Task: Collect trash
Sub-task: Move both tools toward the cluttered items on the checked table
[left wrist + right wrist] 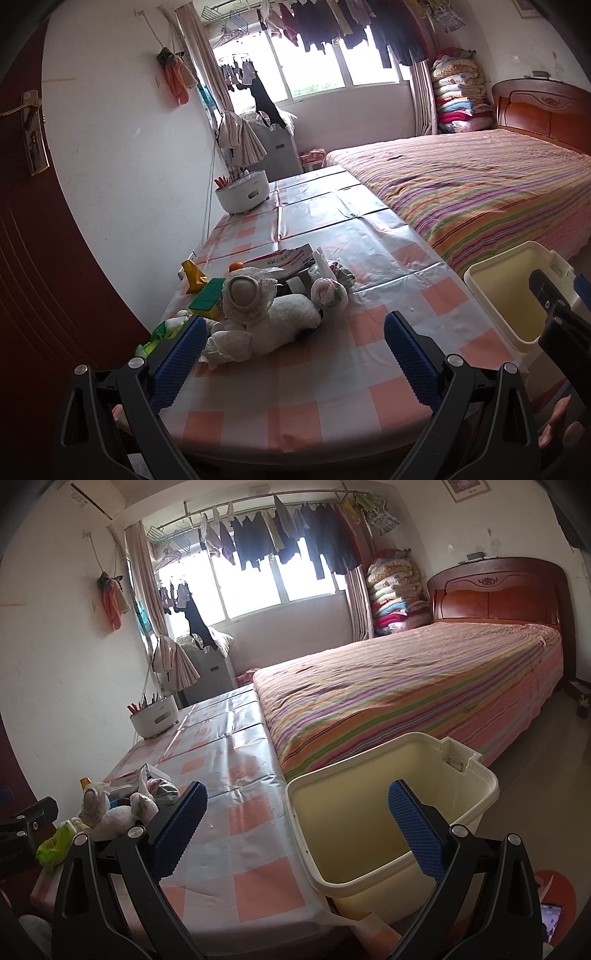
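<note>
A bedroom with white walls (55,657). At the top centre, a wide window (251,587) glows with daylight, clothes (288,539) hanging on a rail before it and curtains (146,590) at its sides. A bed (406,686) with a striped cover fills the right, its wooden headboard (495,590) at upper right, folded quilts (395,590) stacked beside it. A checked-cloth desk (236,775) runs along the left wall. A dark red door (33,258) stands at far left.

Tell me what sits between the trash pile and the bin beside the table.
Nothing visible: only bare checked tablecloth lies between the trash pile and the open, empty bin at the table's right edge. Both grippers, left and right, are open.
</note>
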Available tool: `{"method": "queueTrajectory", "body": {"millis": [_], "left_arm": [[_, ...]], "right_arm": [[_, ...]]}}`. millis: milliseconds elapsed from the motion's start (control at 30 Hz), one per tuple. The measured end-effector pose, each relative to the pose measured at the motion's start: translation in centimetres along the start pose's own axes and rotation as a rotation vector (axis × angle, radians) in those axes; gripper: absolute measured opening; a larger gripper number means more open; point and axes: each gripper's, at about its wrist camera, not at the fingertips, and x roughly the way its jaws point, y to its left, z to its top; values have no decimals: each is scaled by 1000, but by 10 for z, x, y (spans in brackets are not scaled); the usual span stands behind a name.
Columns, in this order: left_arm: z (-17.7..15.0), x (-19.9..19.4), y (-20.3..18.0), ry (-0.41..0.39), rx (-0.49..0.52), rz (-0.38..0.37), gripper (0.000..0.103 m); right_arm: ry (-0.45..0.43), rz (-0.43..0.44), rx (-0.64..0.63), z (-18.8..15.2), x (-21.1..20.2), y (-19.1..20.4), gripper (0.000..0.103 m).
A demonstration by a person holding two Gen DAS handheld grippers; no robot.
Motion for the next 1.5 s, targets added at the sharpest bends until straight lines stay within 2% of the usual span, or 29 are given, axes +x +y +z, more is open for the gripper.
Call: {"method": "queueTrajectory", "body": {"millis": [667,1500], "left_arm": [[-4,9,6,25,-12,-3,94],[-24,28,73,57,-145,38,94]], "right_arm": [[15,38,-26,-3,5,14,97],[71,67,-128,-16,26,54,97]]}}
